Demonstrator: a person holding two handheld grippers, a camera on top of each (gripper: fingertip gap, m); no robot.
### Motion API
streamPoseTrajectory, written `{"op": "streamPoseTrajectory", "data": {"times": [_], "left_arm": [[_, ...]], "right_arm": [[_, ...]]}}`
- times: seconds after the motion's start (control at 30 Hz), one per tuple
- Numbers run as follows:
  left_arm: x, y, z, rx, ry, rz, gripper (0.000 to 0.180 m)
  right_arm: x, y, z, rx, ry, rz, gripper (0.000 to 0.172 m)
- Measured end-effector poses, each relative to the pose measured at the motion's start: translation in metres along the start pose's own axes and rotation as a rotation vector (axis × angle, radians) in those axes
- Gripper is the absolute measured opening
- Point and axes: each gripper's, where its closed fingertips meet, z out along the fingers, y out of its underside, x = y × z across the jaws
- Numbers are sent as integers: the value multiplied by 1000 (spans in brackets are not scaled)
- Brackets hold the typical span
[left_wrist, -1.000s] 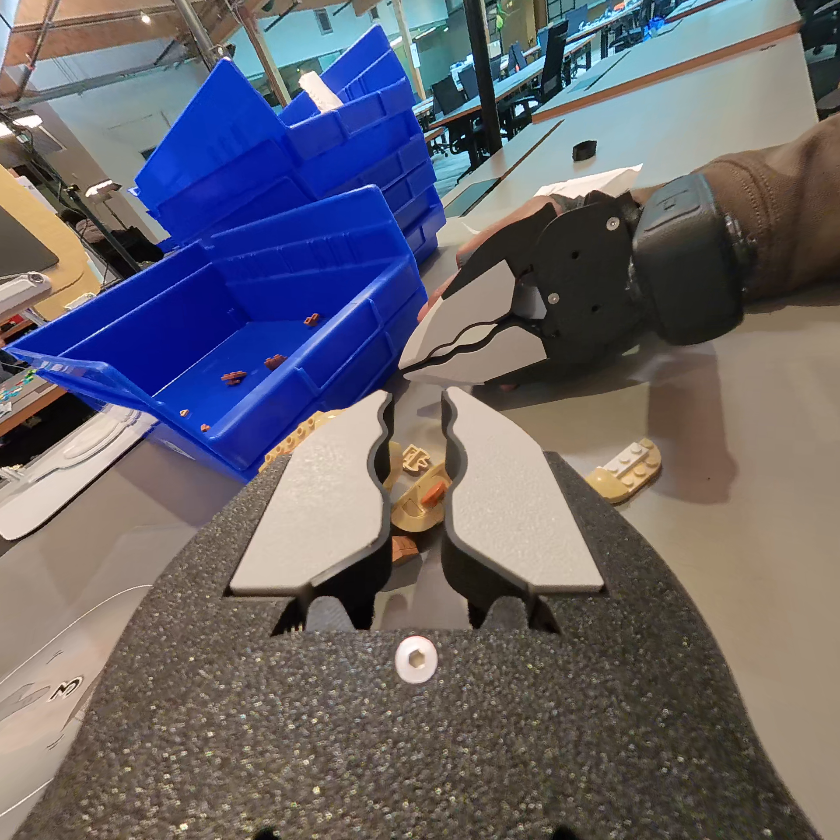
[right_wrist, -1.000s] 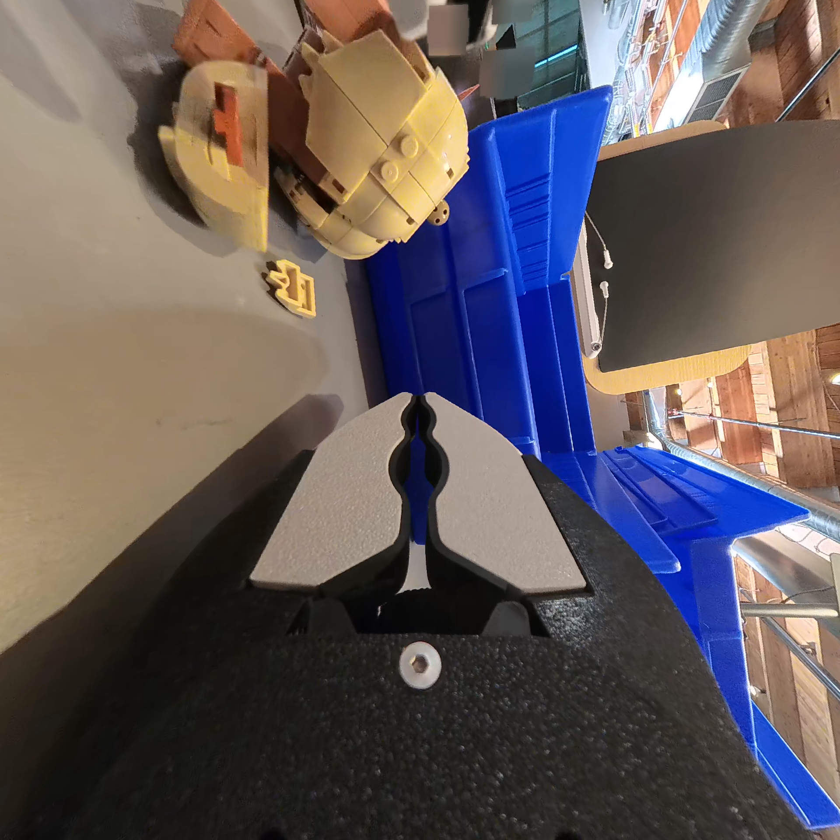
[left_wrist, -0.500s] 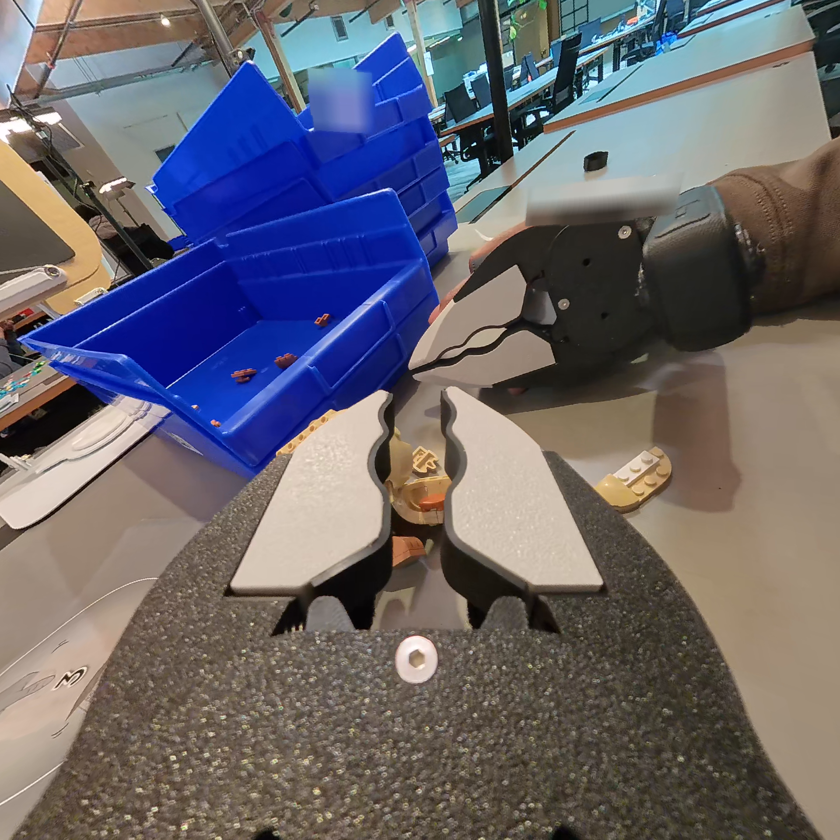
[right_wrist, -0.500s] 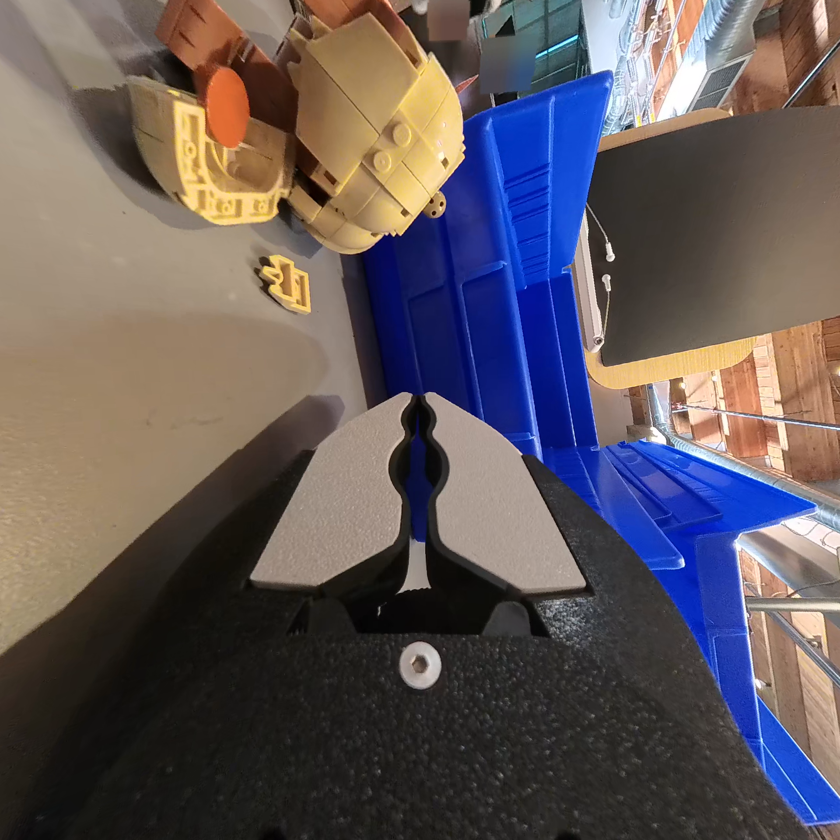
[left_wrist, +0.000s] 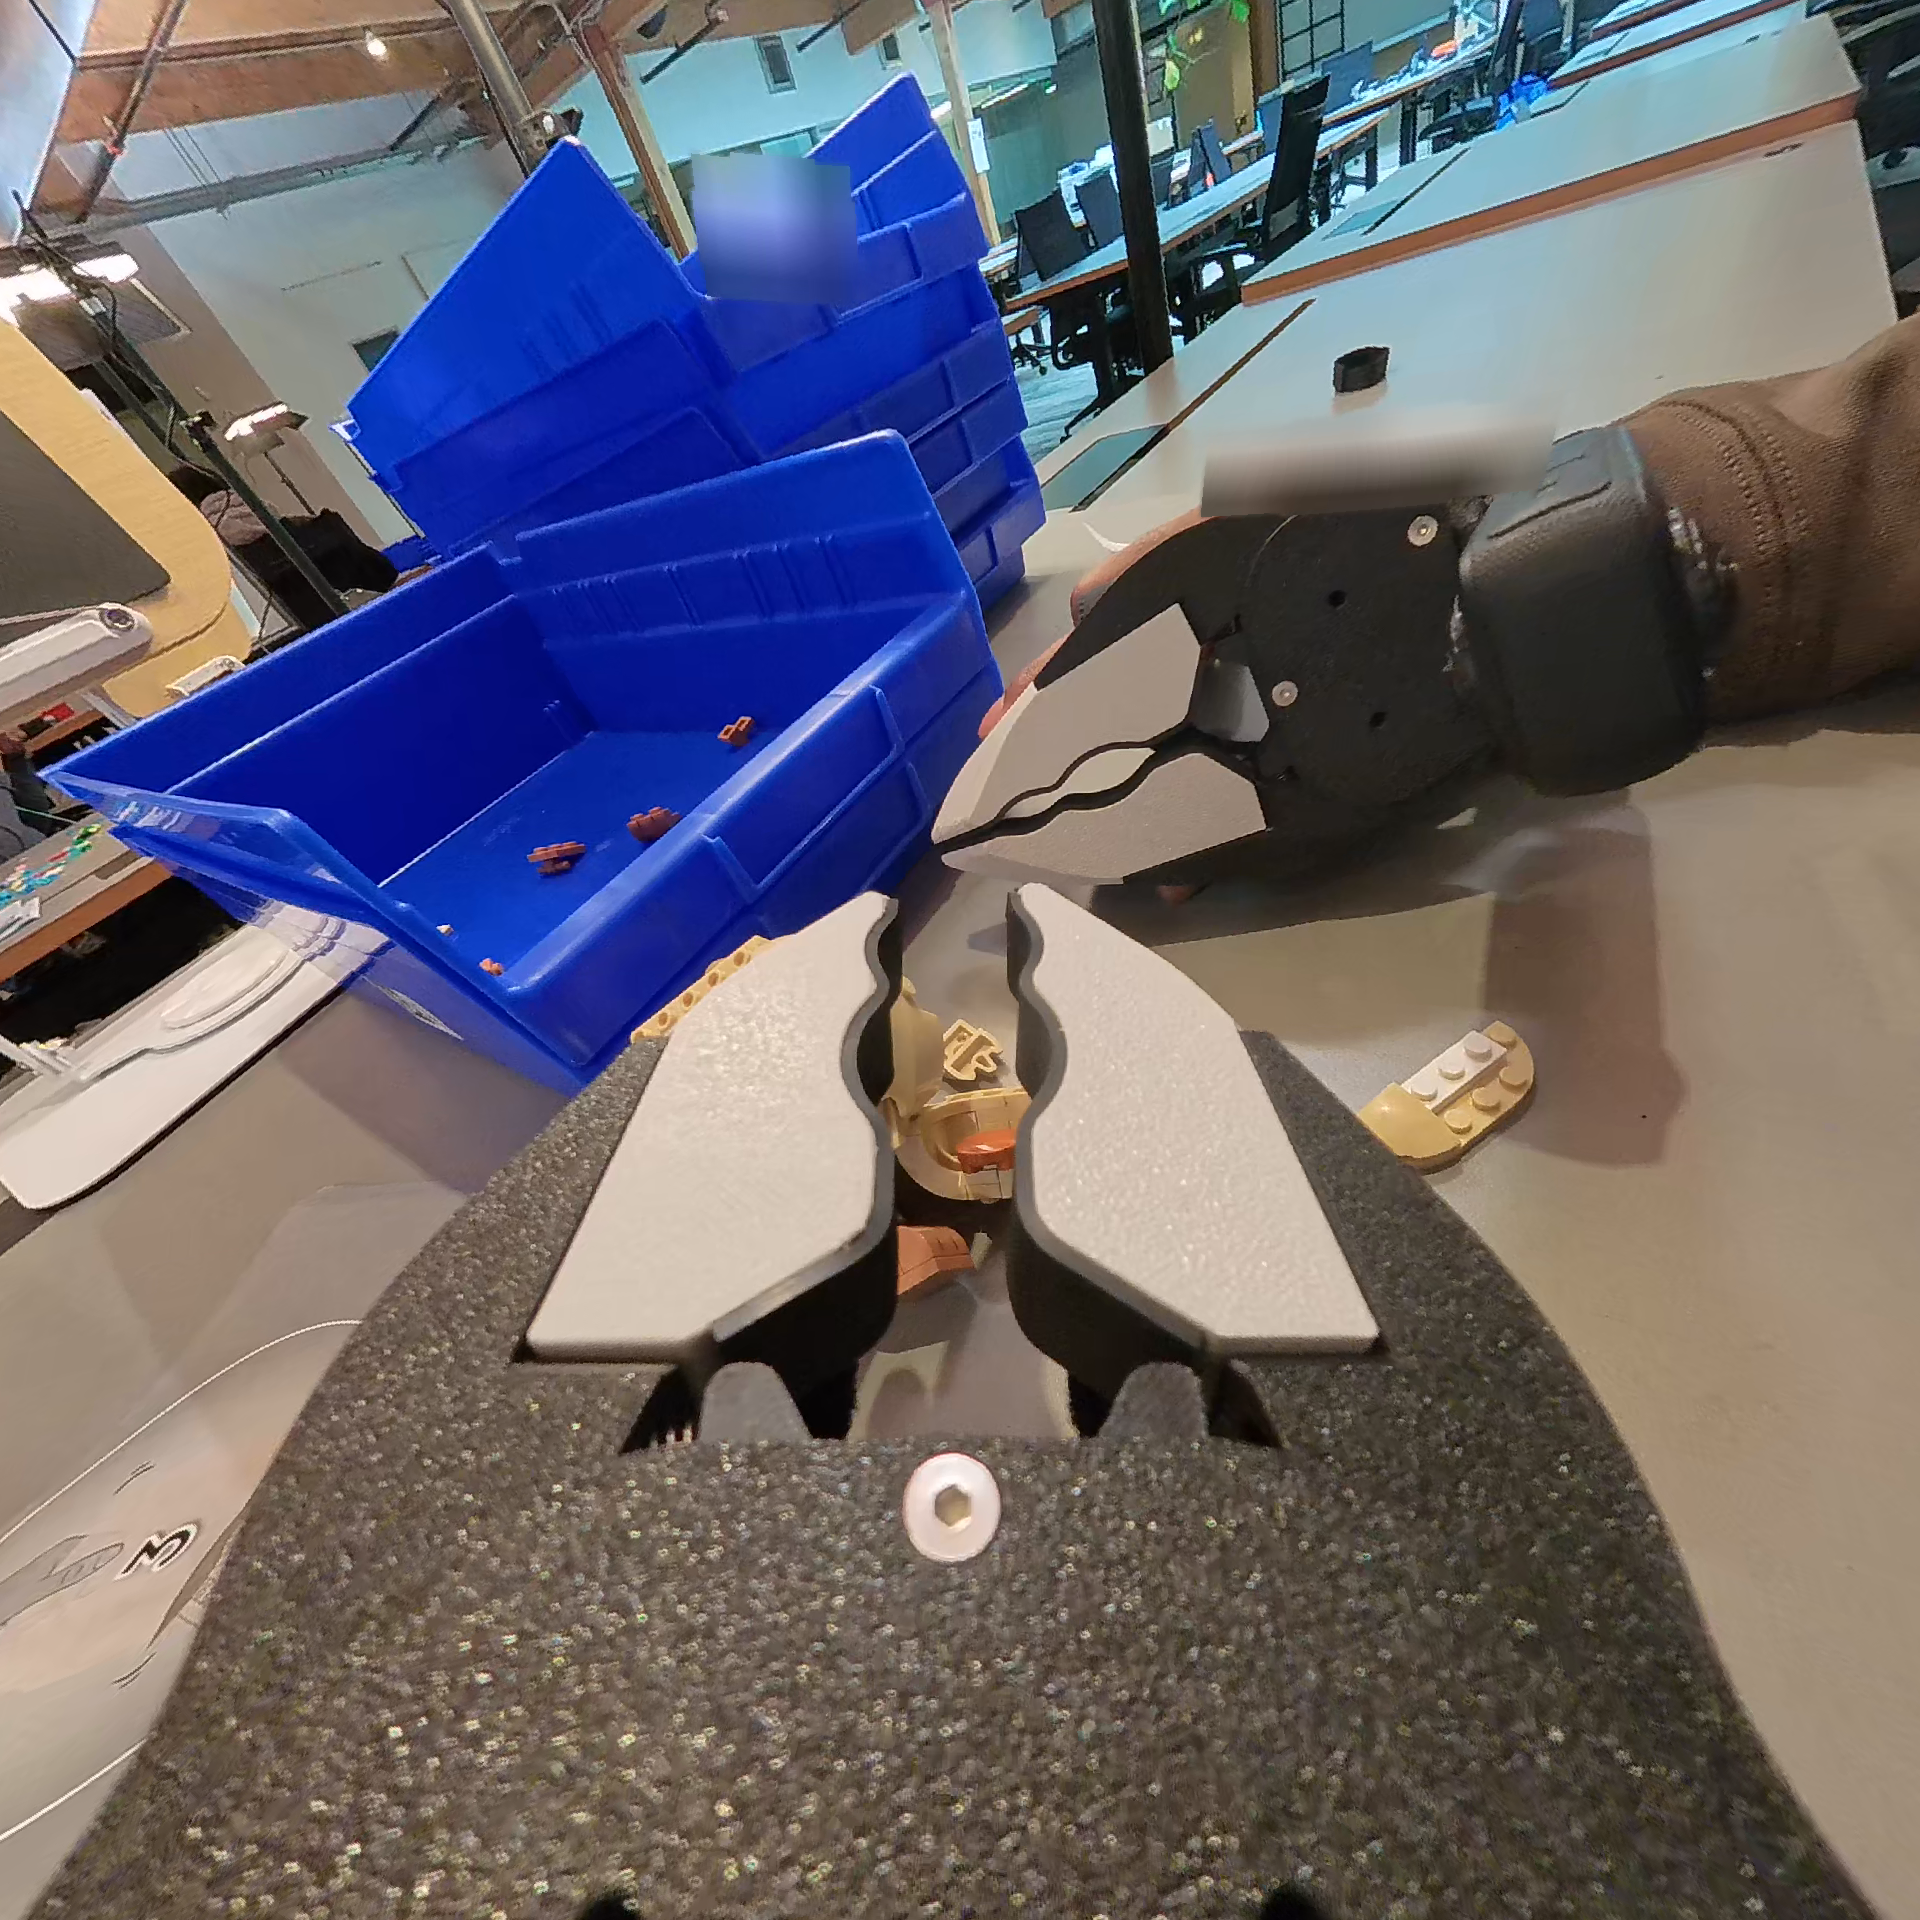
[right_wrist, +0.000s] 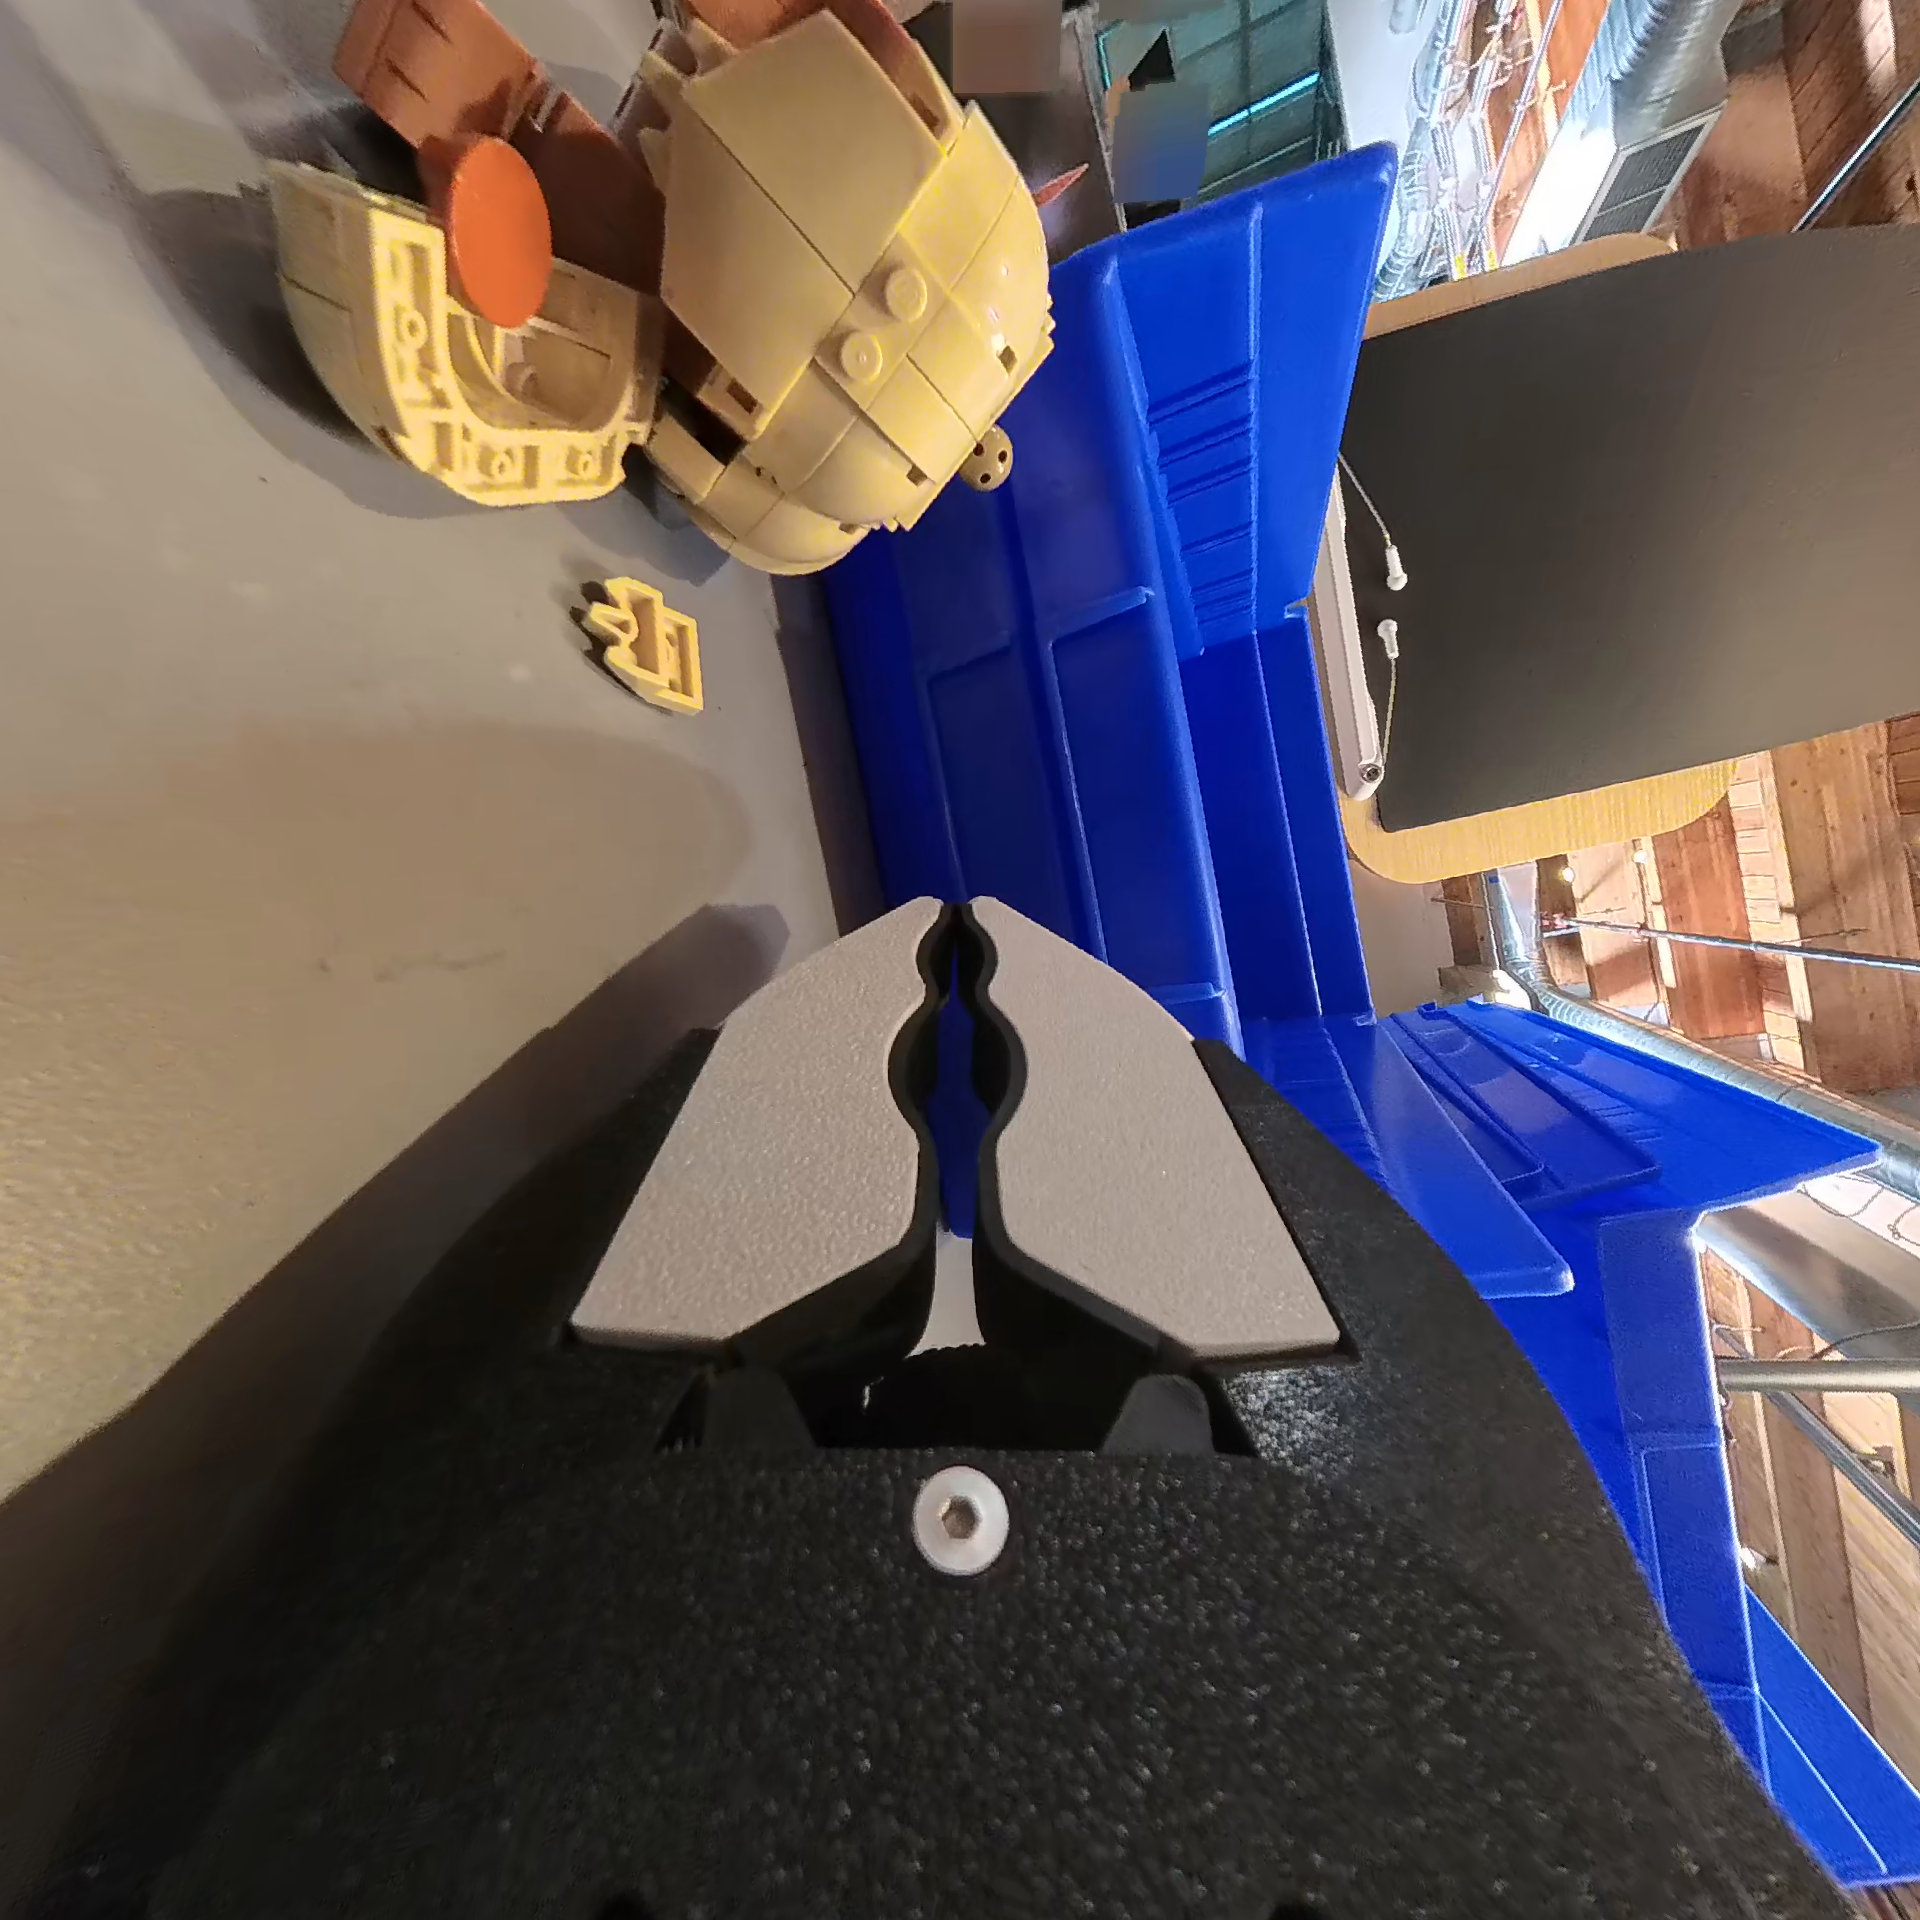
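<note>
The left gripper (left_wrist: 951, 914) hangs over a tan and brown brick model (left_wrist: 951, 1127) on the grey table (left_wrist: 1662, 1351), its jaws apart. The model shows only through the gap and under the fingers (left_wrist: 769, 1122); whether the pads touch it cannot be made out.

Just beside the model on the table stands a blue bin (left_wrist: 582, 769) holding a few small brown bricks (left_wrist: 556, 857).

On the model's far side, the right gripper (left_wrist: 951, 847) lies on its side, clenched with nothing between its tips.

A small tan piece (right_wrist: 649, 649) lies near the model, and a curved tan plate (left_wrist: 1455, 1096) farther off from it.
</note>
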Motion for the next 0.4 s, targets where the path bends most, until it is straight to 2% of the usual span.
{"op": "streamPoseTrajectory", "data": {"times": [0.17,0.4], "left_arm": [[-3,-2,-2,19,-5,-24,19],[-18,-18,-19,163,-42,-143,18]], "right_arm": [[1,3,0,-2,-3,23,0],[3,7,0,-6,15,37,0]]}}
